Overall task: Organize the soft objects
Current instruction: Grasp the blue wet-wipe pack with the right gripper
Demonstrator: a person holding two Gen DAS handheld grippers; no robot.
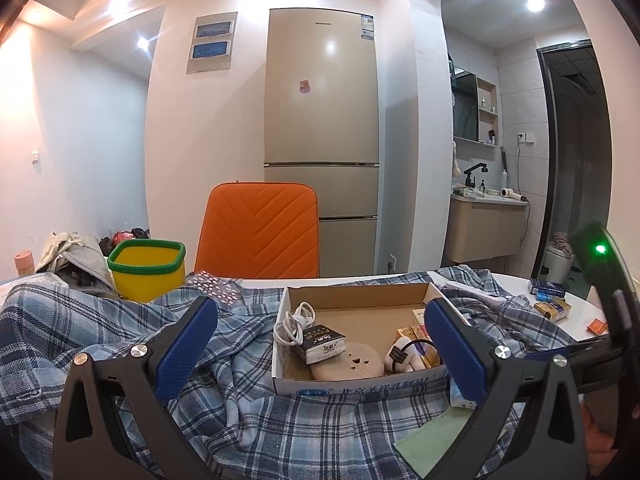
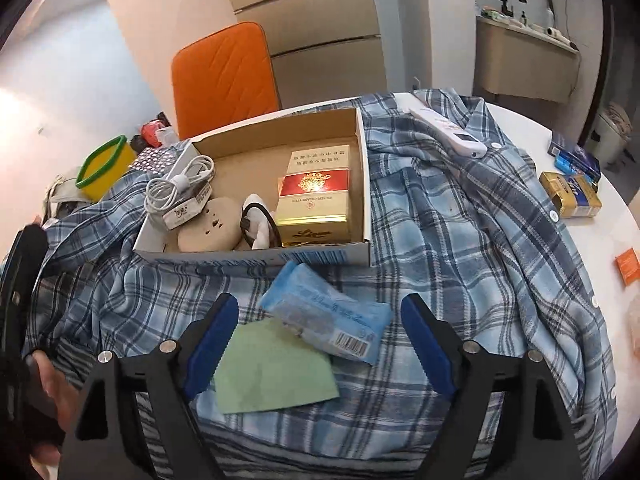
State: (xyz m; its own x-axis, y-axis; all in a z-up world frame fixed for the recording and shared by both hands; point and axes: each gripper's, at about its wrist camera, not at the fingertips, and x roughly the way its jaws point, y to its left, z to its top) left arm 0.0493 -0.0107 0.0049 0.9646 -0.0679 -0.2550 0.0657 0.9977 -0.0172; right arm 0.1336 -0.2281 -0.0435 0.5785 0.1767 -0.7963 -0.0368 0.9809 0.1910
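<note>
A blue plaid shirt [image 2: 460,216] lies crumpled over the white table; it also shows in the left wrist view [image 1: 120,320]. On it lie a blue tissue pack [image 2: 326,316] and a green cloth [image 2: 272,368], between my right gripper's [image 2: 318,340] open blue fingers. A cardboard box [image 2: 362,184] on the shirt holds a white cable, a small tissue pack, a beige round pad and cigarette cartons. My left gripper [image 1: 320,344] is open and empty, hovering in front of the box [image 1: 352,390].
A yellow bin with a green rim [image 1: 148,268] stands at the back left beside a grey bag [image 1: 72,256]. An orange chair [image 1: 260,232] is behind the table. A white remote [image 2: 452,130] lies on the shirt. Small boxes [image 2: 572,192] sit at the table's right.
</note>
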